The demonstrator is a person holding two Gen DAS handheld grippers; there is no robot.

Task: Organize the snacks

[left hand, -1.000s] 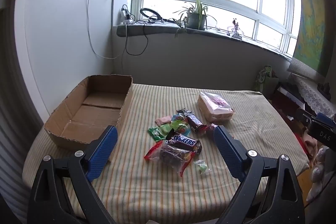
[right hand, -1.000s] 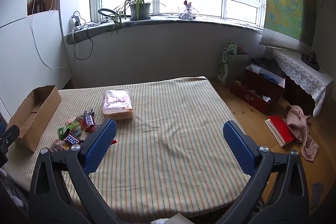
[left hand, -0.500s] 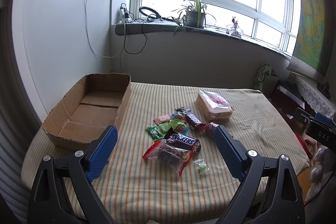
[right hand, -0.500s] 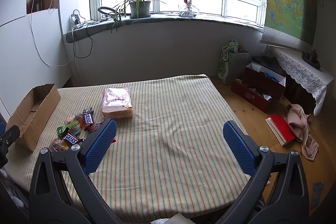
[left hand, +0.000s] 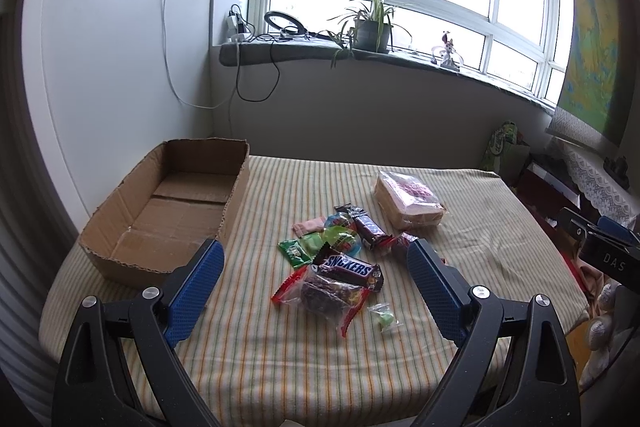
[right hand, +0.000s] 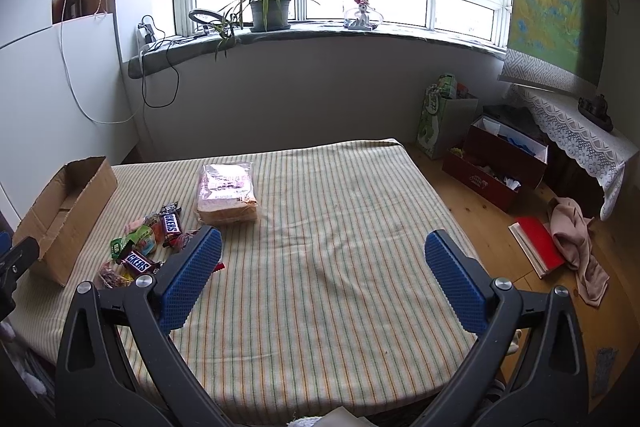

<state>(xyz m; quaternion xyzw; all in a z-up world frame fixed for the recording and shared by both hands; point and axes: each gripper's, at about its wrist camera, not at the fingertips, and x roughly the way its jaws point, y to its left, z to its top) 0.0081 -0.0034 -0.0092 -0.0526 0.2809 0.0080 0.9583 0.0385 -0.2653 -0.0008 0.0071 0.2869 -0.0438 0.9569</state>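
Note:
A pile of snacks lies mid-table on the striped cloth: a Snickers bar [left hand: 349, 271] [right hand: 136, 262], a clear bag of dark treats [left hand: 326, 293], a second chocolate bar [left hand: 366, 229] [right hand: 172, 223], green candies [left hand: 310, 245] and a small green sweet [left hand: 385, 317]. A wrapped bread loaf [left hand: 408, 201] [right hand: 227, 191] sits behind them. An empty cardboard box [left hand: 168, 211] [right hand: 60, 215] stands at the left. My left gripper [left hand: 316, 267] hovers open over the near side of the pile. My right gripper [right hand: 320, 259] is open above bare cloth, right of the snacks.
The striped table [right hand: 340, 227] ends at a wooden floor on the right, where a red book [right hand: 538, 243], a pink cloth [right hand: 576, 243] and storage boxes [right hand: 496, 171] lie. A windowsill with a potted plant [right hand: 268, 7] runs behind.
The left wrist view has drifted slightly, so the snacks and box sit a little lower and left in frame. Both grippers stay open and hold nothing.

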